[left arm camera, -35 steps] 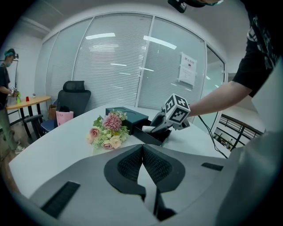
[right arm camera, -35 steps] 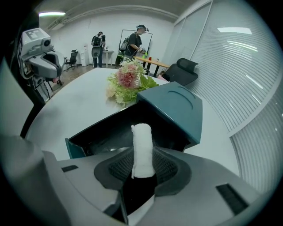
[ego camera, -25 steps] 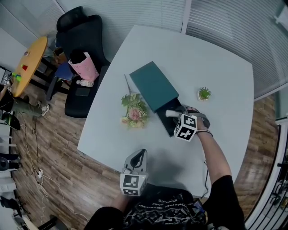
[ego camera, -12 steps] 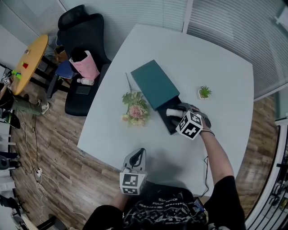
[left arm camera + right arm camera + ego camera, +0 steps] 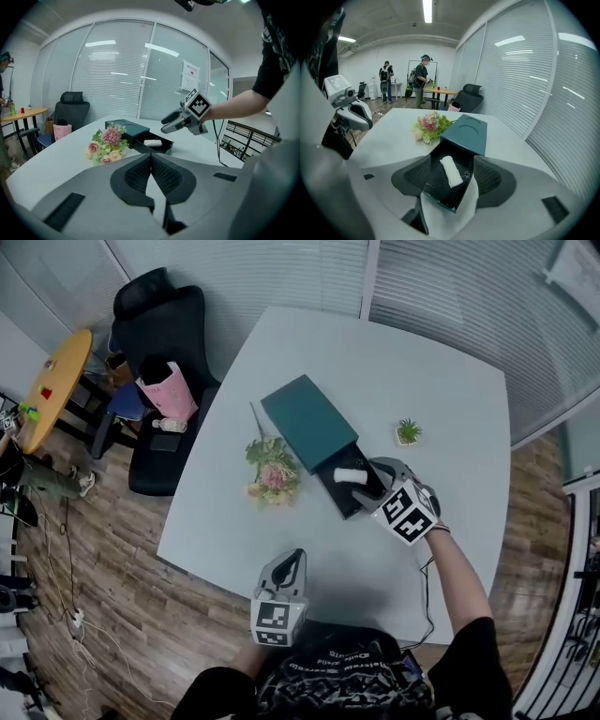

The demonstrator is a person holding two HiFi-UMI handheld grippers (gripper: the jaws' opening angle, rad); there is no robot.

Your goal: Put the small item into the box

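white cloth roll lies in dark rectangular box beneath just-widened, empty jaws of right gripper; jaws of left gripper together.

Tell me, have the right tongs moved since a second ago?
Yes. The right tongs pulled back from the open drawer toward the person; their jaws just opened, leaving the white roll inside.

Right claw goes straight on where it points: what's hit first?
Likely the white roll lying in the open drawer; the right claw is open and frames it. Depth is unclear.
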